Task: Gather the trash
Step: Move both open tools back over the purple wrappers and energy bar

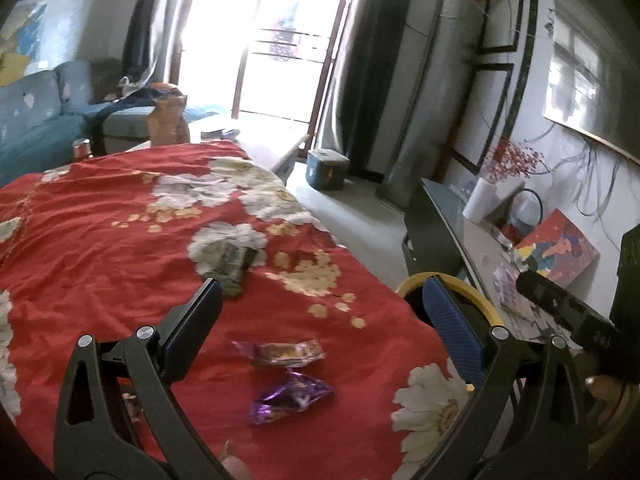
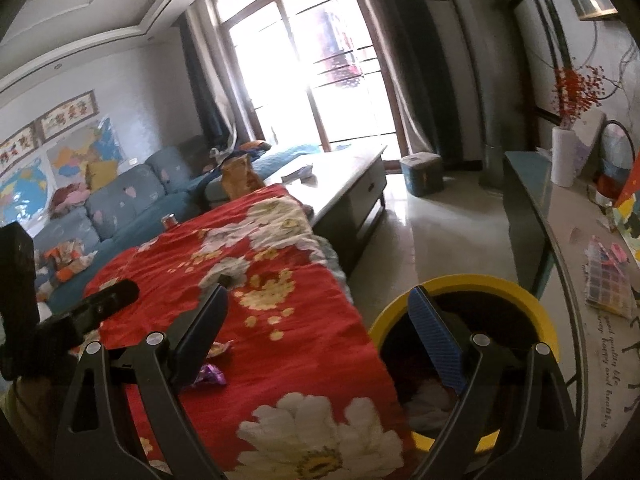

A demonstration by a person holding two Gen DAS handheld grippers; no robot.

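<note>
Both the left hand-held gripper (image 1: 320, 320) and the right hand-held gripper (image 2: 320, 324) are wide and hold nothing. A purple wrapper (image 1: 290, 398) and a clear wrapper (image 1: 280, 353) wait near the surface's (image 1: 100, 220) right edge, beside the yellow bin (image 2: 464, 280), which already contains some trash.

Place: was a home living rm.
Signs: blue sofa (image 2: 132, 196) w/ cushions, wall maps (image 2: 80, 152), curtained balcony door (image 2: 320, 60), coffee table (image 2: 344, 184), red floral cloth (image 1: 160, 240).
</note>
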